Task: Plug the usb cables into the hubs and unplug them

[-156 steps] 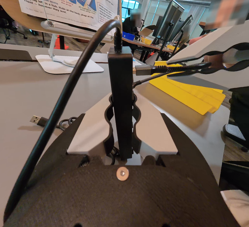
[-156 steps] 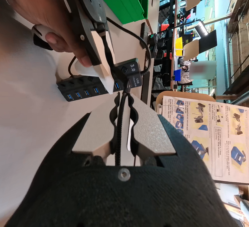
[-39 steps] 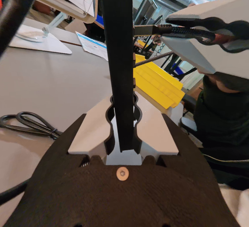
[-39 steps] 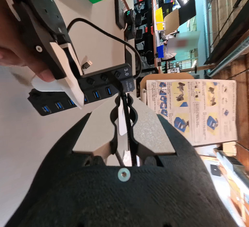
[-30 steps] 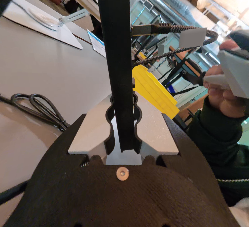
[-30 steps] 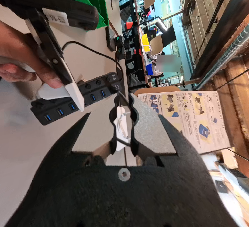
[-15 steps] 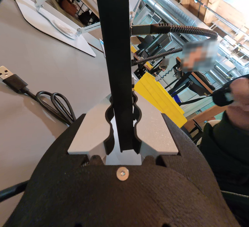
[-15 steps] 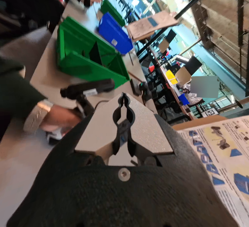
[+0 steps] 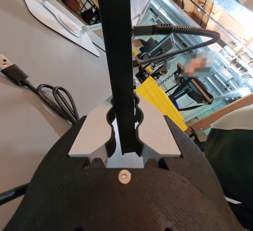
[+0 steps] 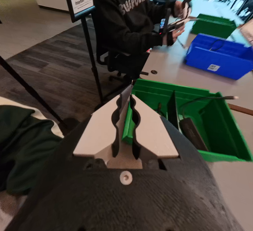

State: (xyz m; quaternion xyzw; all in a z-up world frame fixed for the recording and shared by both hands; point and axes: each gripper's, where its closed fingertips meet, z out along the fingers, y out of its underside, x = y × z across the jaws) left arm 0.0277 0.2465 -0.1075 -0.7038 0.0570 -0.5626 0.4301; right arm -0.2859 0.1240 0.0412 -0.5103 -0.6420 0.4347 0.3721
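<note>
My left gripper point(image 9: 123, 101) is shut on a black USB hub point(image 9: 116, 46), which stands edge-on and upright between the fingers, above the grey table. A braided cable plug point(image 9: 145, 30) sits in the hub's right side, and its cable point(image 9: 202, 35) loops round and back to the hub lower down. A loose black USB-A cable point(image 9: 12, 69) lies coiled on the table to the left. My right gripper point(image 10: 125, 96) is slightly open and empty, over the near corner of a green bin point(image 10: 225, 154). The bin holds a black hub with a cable point(image 10: 191, 132).
A white stand base point(image 9: 57, 19) lies on the table at the back left, and a yellow bin point(image 9: 160, 103) is right of the hub. A blue bin point(image 10: 219, 58) sits beyond the green one. Another person point(image 10: 130, 23) sits at the table, next to a sign stand point(image 10: 90, 43).
My right gripper has swung away from the hub to the green bin and no longer holds the white thing. The right hand has left the left wrist view. The hub stays gripped.
</note>
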